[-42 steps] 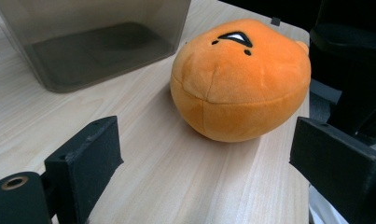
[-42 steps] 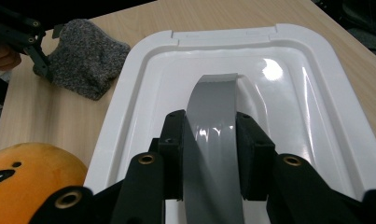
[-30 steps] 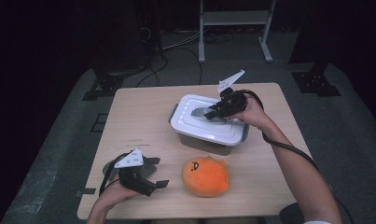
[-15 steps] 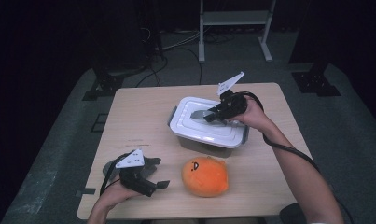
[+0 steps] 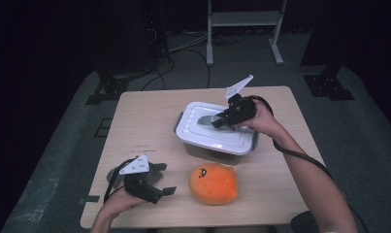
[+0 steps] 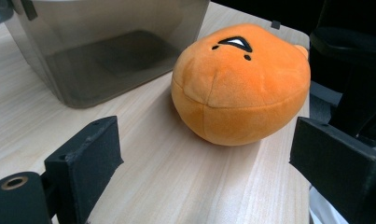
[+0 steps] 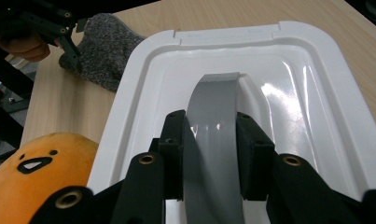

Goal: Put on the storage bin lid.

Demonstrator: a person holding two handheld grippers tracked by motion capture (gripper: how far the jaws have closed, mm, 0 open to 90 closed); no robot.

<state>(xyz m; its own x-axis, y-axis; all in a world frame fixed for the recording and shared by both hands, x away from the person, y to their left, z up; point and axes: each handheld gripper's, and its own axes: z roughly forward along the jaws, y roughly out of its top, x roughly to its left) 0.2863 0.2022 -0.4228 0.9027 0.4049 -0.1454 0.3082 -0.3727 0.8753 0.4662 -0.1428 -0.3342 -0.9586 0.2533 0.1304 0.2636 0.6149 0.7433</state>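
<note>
Now the right gripper [image 7: 209, 154] pinches the lid's grey handle [image 7: 212, 116].
Left gripper [image 6: 204, 163], jaws spread, faces the plush [image 6: 241, 84], ready to grab.

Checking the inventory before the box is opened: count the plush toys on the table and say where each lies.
1. The round orange plush toy with a stitched face lies on the light wooden table, near its front edge, just in front of the grey plastic box with the white lid. More could be hidden inside.
</note>
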